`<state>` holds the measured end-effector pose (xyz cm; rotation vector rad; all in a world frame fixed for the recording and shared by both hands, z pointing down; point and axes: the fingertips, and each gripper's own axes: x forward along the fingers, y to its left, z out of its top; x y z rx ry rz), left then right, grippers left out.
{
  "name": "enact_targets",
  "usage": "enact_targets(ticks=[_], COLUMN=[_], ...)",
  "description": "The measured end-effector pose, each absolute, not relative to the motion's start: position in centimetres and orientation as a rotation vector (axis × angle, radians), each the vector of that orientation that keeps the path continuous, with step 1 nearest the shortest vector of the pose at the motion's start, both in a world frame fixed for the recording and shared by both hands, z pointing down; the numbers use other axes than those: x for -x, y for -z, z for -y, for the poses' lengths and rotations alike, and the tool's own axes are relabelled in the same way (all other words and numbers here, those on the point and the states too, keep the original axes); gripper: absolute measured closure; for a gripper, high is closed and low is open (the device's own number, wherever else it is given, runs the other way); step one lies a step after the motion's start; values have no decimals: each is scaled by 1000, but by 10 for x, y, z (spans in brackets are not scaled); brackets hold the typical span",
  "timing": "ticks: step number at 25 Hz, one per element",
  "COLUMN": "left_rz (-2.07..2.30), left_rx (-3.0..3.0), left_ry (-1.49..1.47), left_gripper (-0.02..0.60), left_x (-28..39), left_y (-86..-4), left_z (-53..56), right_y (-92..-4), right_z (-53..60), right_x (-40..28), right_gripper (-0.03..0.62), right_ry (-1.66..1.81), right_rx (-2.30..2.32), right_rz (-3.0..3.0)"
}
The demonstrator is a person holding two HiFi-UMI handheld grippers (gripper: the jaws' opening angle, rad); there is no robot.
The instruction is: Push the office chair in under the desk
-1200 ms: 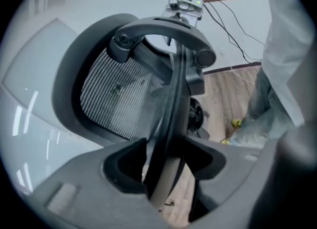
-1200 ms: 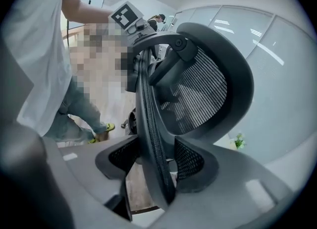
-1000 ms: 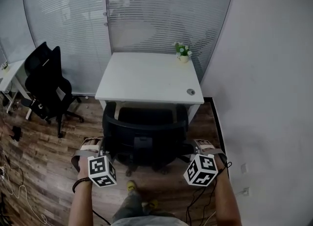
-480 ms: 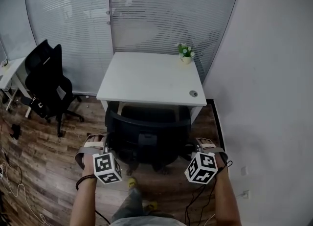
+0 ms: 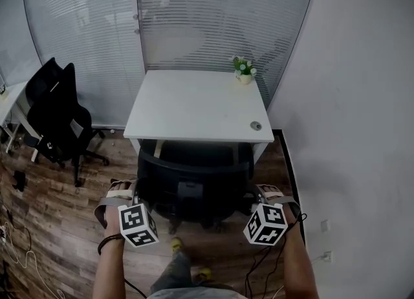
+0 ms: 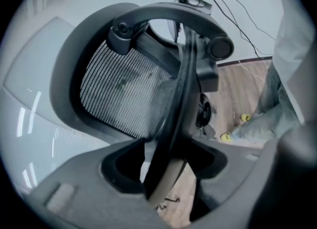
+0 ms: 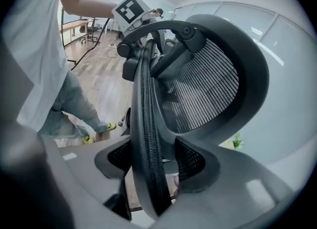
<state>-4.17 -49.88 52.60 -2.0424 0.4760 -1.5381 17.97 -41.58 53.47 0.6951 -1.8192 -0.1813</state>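
The black mesh-backed office chair (image 5: 191,184) stands at the front edge of the white rectangular surface (image 5: 194,107), partly tucked beneath it; the left tongs (image 5: 124,192) and right tongs (image 5: 262,194) are released, each astride one side rim of the backrest, away from the surface.

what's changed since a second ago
The office chair has slid slightly further under the desk, the left gripper and right gripper pushing along with it, jaws apart astride the backrest edge. Nothing was grasped or released; plant and second chair stayed put.
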Motion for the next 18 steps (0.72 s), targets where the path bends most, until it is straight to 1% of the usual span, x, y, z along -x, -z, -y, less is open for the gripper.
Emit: enact_targets(ticks=[4,11,16,18], left_rz=[-449,-432,-451,-487], left_rx=[2034,2031,2038,2032], left_ry=[1588,1619,1573,1528], left_gripper=[346,365,373,360], left_x=[45,46,40,35], left_y=[-528,-532,-530,-527], left_z=[491,467,443,443], right_y=[-536,-538,-538,-537], right_z=[412,400,385,386], right_x=[-179,-182,-192,-197], right_gripper=[345,345,349,350], right_ry=[177,205,218,216], right_rx=[-667,-664,-684,-703], right_rz=[1836,1841,1823,1813])
